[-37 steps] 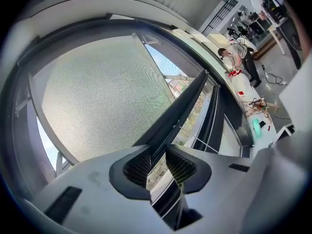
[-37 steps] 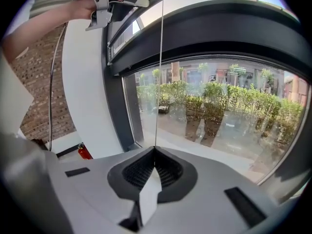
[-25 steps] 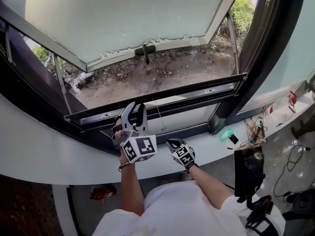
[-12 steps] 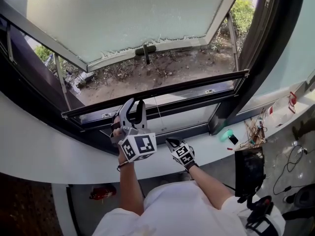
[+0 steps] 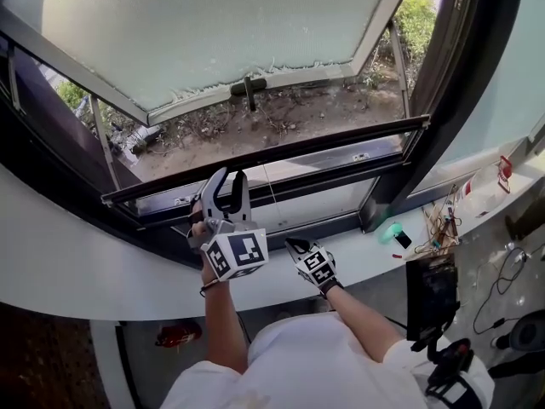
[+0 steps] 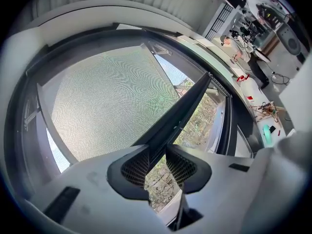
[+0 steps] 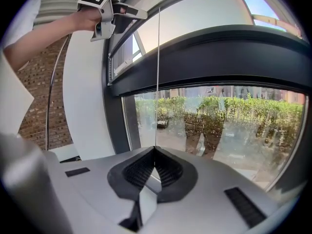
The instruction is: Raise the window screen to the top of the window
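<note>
The window screen's dark bottom bar runs across the opening, with the grey mesh above it. My left gripper reaches up at the bar's left part. In the left gripper view, the left gripper is shut on the bar, which runs between its pads. My right gripper sits lower, by the sill. A thin pull cord runs straight down into the right gripper, which is shut on it. The right gripper view also shows the left gripper at the bar.
The frosted sash is swung outward, its handle on the lower edge, with bare ground and shrubs below. A white curved sill runs along the front. A teal object, loose wires and a black device lie at the right.
The screen's bar has risen slightly in the opening, and the left gripper has gone up with it. The right gripper has lifted a little, still shut on the cord.
</note>
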Demonstrator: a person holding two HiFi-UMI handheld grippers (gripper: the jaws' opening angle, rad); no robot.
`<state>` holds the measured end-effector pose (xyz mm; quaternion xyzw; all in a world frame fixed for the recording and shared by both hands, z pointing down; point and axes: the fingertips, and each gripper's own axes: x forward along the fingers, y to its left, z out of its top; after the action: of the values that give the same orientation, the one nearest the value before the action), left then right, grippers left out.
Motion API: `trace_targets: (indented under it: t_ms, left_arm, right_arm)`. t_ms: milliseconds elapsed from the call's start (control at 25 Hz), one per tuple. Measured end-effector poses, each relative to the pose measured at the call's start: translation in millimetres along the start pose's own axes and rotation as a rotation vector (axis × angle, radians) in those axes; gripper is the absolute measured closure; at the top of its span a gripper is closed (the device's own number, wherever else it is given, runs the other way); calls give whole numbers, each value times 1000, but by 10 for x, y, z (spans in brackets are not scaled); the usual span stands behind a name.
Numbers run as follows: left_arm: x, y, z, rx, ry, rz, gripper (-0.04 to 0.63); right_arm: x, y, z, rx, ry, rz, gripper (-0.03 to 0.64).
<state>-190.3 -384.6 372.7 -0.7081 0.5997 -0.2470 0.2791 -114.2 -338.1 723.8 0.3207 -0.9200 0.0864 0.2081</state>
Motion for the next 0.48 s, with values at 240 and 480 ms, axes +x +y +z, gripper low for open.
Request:
trace_targets:
  t_ms: [240,480]
  left_arm:
    - [40,106,94,7,-21,15,508]
    - [26,264,263,4,-58,53,508]
  right_arm:
    - [5,-20,168,0,-32,1,615]
    - [7,13,360,6,-76,12,615]
